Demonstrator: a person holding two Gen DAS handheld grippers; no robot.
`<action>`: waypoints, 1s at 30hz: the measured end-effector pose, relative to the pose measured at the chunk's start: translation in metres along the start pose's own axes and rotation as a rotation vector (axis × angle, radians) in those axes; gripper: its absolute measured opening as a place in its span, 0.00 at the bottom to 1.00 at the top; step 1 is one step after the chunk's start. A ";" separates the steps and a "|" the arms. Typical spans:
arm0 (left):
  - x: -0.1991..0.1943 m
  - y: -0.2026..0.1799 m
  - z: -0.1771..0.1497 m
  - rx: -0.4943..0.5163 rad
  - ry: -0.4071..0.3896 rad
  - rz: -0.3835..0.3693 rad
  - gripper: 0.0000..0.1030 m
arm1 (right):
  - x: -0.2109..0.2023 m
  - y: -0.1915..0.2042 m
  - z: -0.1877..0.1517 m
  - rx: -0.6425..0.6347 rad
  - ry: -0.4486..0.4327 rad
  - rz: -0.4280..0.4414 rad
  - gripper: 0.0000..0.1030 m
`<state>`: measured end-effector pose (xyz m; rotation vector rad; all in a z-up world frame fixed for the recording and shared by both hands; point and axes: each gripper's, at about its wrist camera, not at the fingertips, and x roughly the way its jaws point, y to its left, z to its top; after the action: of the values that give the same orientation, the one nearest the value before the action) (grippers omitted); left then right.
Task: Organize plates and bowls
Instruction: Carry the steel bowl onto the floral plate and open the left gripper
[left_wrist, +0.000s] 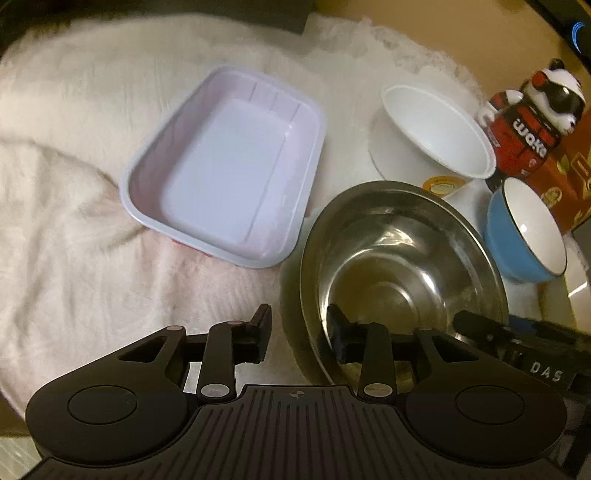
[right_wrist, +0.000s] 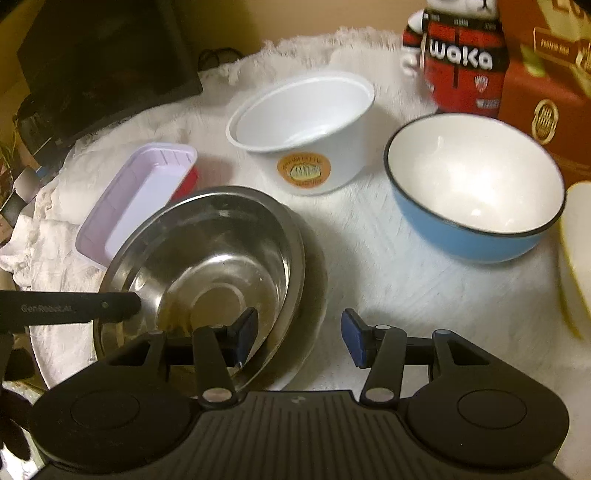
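Both grippers low over a fluffy white cloth (left_wrist: 74, 206) covering the surface. Steel bowl (left_wrist: 399, 266) sits nearest, empty, on a white plate (right_wrist: 310, 332) whose rim peeks out beneath it in the right wrist view.

Left gripper (left_wrist: 299, 332): jaws apart, straddling the steel bowl's near-left rim, one finger outside over the cloth, the other inside the bowl. Contact with the rim, cannot tell.

Right gripper (right_wrist: 299, 334): jaws apart, straddling the bowl's right rim, left finger inside the bowl, right finger outside over the cloth. Not clamped on anything visible. Each gripper's finger shows in the other's view at the bowl edge.

Lilac rectangular tray (left_wrist: 225, 166) lies left of the steel bowl, just beside it, empty; a red thing (right_wrist: 186, 181) shows under its far end, unclear what.

White plastic bowl (right_wrist: 303, 129) with orange round label stands behind the steel bowl, tilted in the left wrist view, resting on a flat white disc (left_wrist: 380, 147). Blue bowl (right_wrist: 476, 184) with white inside and dark rim sits right of it, apart from the steel bowl.

Behind: panda-shaped "waka" container (right_wrist: 461, 62), brown carton (right_wrist: 546, 92) touching or just beside it. Cream-rimmed object (right_wrist: 576, 254) at far right edge, cut off.
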<state>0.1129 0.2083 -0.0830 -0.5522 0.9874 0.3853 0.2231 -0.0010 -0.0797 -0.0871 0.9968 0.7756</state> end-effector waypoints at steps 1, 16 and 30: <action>0.003 0.002 0.002 -0.017 -0.002 -0.022 0.33 | 0.003 0.000 0.001 0.009 0.006 0.003 0.48; 0.020 -0.016 0.010 0.001 0.030 -0.078 0.44 | 0.012 -0.004 -0.001 0.105 0.081 0.057 0.51; -0.009 -0.034 0.008 0.136 -0.060 -0.128 0.42 | -0.018 -0.008 -0.027 0.131 0.008 -0.098 0.51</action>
<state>0.1321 0.1860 -0.0628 -0.4753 0.9078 0.2184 0.2035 -0.0275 -0.0834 -0.0251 1.0412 0.6196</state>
